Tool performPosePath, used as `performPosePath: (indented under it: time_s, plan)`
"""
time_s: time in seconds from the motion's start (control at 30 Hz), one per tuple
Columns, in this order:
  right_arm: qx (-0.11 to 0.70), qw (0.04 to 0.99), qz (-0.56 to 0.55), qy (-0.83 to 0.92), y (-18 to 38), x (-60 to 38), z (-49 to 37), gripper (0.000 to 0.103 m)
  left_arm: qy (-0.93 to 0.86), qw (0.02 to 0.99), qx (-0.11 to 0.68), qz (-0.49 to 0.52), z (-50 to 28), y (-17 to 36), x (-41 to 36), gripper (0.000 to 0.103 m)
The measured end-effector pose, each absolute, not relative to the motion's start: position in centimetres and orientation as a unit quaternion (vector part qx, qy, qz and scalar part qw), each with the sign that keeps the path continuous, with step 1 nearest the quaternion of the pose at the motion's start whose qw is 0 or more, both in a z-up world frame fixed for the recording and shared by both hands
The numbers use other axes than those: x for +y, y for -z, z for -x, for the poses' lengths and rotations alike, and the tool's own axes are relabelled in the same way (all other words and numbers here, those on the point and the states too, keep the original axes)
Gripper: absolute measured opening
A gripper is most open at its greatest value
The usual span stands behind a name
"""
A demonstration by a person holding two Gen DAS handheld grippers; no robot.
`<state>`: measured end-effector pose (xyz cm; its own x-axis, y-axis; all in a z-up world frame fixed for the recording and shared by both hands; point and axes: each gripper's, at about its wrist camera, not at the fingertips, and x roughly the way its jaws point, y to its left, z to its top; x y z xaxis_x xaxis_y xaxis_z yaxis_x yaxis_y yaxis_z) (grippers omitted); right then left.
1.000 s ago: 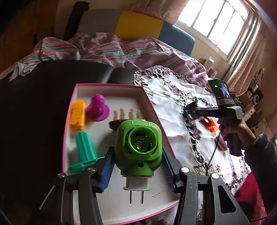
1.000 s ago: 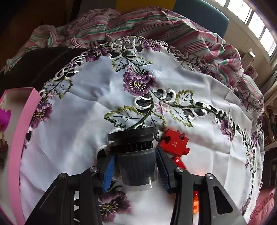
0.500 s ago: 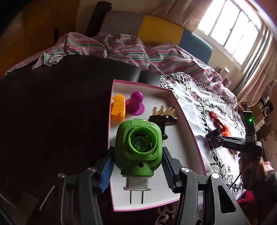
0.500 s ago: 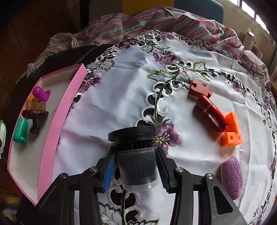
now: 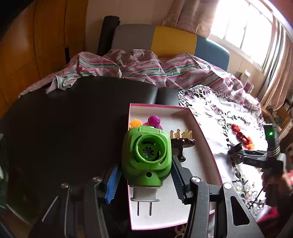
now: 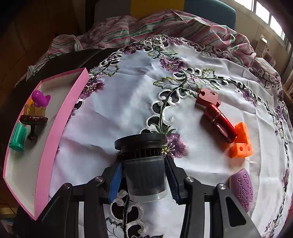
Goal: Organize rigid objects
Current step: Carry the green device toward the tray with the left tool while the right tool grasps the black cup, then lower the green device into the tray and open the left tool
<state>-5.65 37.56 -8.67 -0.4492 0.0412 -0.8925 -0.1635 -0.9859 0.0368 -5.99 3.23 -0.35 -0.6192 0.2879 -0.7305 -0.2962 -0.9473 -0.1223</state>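
Beyond the gripper in the left wrist view, a rumpled striped bedcover (image 5: 146, 67) lies across the far side, with a headboard of grey, yellow and blue panels (image 5: 170, 44) behind it. Up and to the right, a bright window (image 5: 243, 31) is framed by pinkish curtains (image 5: 188, 16). To the left stands a wooden wardrobe (image 5: 42, 42).

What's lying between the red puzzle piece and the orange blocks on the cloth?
A glossy red tube, seen in the right wrist view, touching the red puzzle piece and the orange blocks.
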Motion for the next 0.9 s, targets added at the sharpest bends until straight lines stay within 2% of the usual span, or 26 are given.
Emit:
performPosePath:
  time_s: [0.2,0.43,0.77,0.9]
  plan:
    - [0.087,0.05,0.525,-0.845,9.1,38.3,5.7,0.045,-0.903,0.167,0.036,0.394,6.0,0.0,4.7,0.053]
    - [0.066,0.064,0.546,-0.833,10.2,37.9,5.8,0.043,-0.9,0.184,0.055,0.392,6.8,-0.2,6.3,0.053]
    - [0.053,0.066,0.543,-0.835,10.2,37.5,5.8,0.043,-0.875,0.239,0.032,0.421,11.4,0.0,8.5,0.053]
    - [0.053,0.068,0.544,-0.835,10.2,37.9,6.0,0.043,-0.872,0.262,0.056,0.409,13.4,-0.3,10.8,0.053]
